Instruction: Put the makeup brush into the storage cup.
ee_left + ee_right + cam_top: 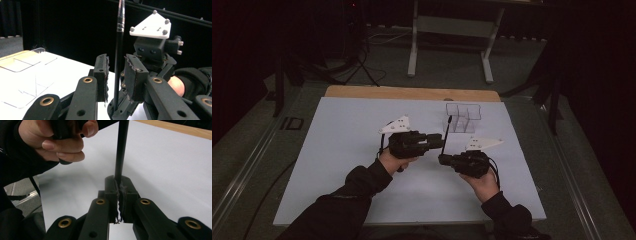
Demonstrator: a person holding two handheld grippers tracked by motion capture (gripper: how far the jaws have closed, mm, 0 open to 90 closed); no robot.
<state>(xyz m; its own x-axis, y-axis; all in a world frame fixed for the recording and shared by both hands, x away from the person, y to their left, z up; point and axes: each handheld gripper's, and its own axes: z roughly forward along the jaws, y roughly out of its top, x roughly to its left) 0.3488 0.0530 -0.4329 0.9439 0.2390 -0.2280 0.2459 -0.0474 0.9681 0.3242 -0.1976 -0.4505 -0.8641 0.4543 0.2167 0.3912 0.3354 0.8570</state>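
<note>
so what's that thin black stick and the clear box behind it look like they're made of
The stick looks like a black pen: glossy body, probably plastic or lacquered metal, with a shiny silvery band higher up. It stands in the right tool, shut on its lower end. The box looks like clear acrylic: see-through walls, bright edges.

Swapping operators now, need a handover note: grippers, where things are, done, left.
Right gripper: shut on the black pen, holding its lower end, pen upright.
Left gripper: jaws open on either side of the pen, pads not pressing.
Clear plastic organizer: at the far right of the white table, just beyond the pen tip.
Done: pen is in the right gripper alone.
Left: probably put it in the organizer.
</note>
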